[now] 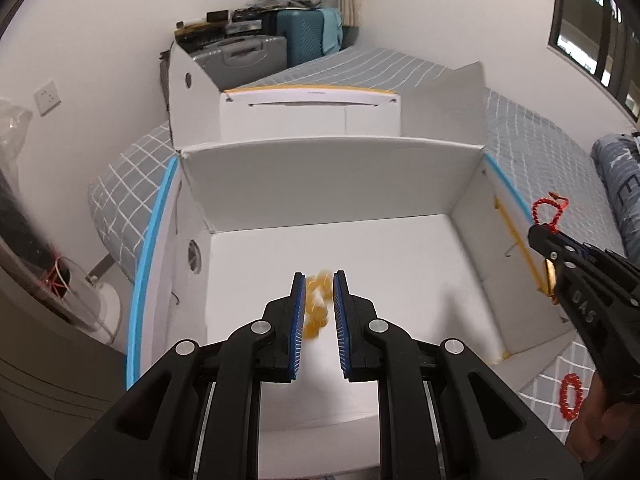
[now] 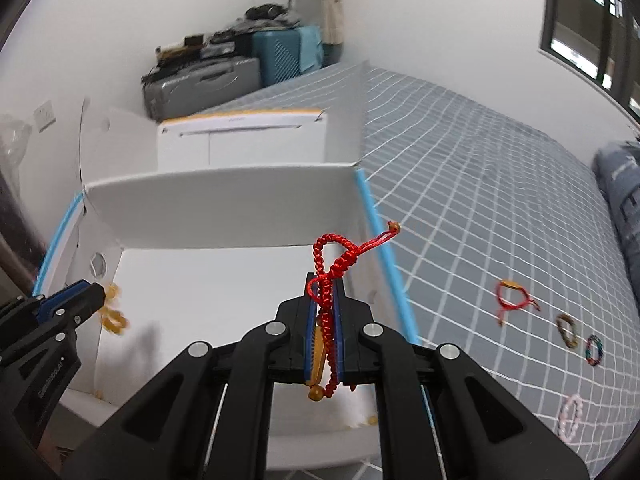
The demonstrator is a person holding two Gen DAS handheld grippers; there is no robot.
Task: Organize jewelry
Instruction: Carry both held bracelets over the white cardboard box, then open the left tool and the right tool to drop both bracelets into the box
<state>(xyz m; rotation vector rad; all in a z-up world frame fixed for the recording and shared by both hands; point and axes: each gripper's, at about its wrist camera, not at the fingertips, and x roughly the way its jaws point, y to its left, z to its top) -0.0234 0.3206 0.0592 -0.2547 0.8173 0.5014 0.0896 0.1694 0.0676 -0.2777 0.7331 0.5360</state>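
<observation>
Yellow beads (image 1: 318,304) show blurry between the parted fingers of the left hand-held gripper (image 1: 319,278), over the white box (image 1: 400,264) on the bed (image 1: 532,136). Only this view shows a red bead ring (image 1: 570,396) low on the bed.

In the right view, the right hand-held gripper (image 2: 325,280) is clenched on a red braided bracelet (image 2: 332,276) above the box's right side. Only here, four more bracelets (image 2: 512,298) lie on the bed.

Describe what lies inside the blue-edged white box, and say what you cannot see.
Inside the white box, only a blurred amber bead bracelet, seemingly mid-fall between the left tool's open fingers. The tool bodies hide the near floor.
</observation>
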